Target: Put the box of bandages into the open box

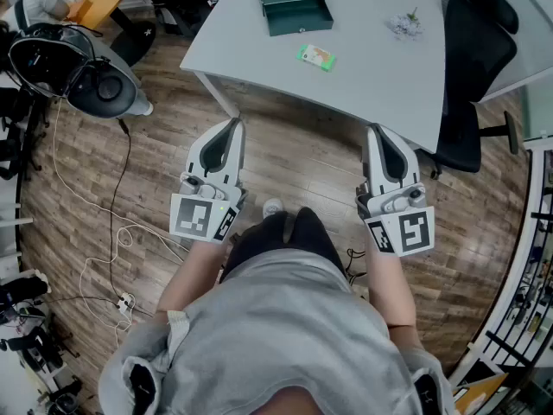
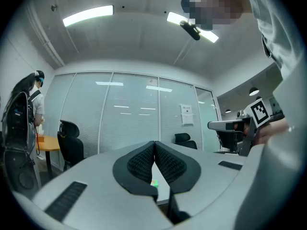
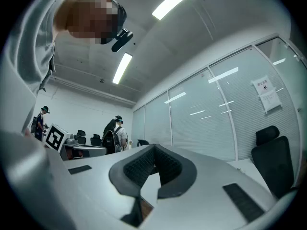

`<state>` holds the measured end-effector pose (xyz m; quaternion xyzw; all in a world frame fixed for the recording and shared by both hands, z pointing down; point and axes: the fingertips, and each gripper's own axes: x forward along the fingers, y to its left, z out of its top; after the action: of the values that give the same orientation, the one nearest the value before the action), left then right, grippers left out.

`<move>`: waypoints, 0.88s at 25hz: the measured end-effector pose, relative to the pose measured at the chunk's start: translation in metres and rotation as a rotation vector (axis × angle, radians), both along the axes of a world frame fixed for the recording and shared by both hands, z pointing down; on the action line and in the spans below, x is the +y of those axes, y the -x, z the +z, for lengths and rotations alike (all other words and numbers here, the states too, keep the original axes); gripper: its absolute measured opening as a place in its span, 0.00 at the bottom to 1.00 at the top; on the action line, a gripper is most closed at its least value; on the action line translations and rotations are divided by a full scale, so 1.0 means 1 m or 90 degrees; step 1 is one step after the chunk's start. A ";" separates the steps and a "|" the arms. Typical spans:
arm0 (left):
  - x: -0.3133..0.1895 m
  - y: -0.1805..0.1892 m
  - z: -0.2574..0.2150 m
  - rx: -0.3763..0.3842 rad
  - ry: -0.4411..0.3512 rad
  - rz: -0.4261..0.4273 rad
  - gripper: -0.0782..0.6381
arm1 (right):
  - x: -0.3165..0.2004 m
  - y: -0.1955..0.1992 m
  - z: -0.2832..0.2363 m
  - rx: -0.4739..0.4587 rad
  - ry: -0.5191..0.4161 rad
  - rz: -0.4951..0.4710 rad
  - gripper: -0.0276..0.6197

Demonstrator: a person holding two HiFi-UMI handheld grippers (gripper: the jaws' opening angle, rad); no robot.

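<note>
Well, the left gripper [image 1: 234,123] and right gripper [image 1: 373,129] have fingers closed, empty; bandage box [image 1: 316,56] print is unreadably small.

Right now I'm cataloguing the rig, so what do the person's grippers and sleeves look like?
Both the left gripper and right gripper have light grey tapered shells with black inlays and black ribbed pads. Each carries a cube printed with black-and-white square markers. The person wears a grey sweatshirt, sleeves bunched above the forearms.
</note>
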<state>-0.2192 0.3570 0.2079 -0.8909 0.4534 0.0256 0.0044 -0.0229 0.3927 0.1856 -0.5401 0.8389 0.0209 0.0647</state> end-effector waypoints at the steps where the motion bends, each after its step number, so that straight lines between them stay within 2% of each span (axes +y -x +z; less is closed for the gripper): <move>1: 0.004 -0.005 -0.001 0.002 -0.001 -0.003 0.14 | 0.004 -0.004 -0.001 0.001 -0.001 -0.003 0.12; 5: 0.019 -0.025 -0.003 0.004 -0.005 -0.014 0.14 | 0.020 -0.020 -0.005 0.004 -0.008 -0.021 0.12; 10: 0.030 -0.054 -0.006 0.004 -0.016 -0.022 0.14 | 0.036 -0.037 -0.006 -0.016 -0.009 -0.081 0.12; 13: 0.032 -0.062 -0.005 0.005 -0.013 -0.028 0.14 | 0.038 -0.044 -0.004 -0.018 -0.007 -0.089 0.12; 18: 0.016 -0.067 -0.003 0.000 -0.004 -0.037 0.14 | 0.020 -0.053 -0.004 -0.046 -0.012 -0.101 0.12; 22: -0.017 -0.061 0.002 0.003 -0.002 -0.040 0.14 | -0.010 -0.042 -0.007 -0.050 -0.034 -0.124 0.12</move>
<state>-0.1580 0.3402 0.2096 -0.8761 0.4812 0.0282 0.0052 0.0193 0.3830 0.1787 -0.4545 0.8834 0.0159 0.1135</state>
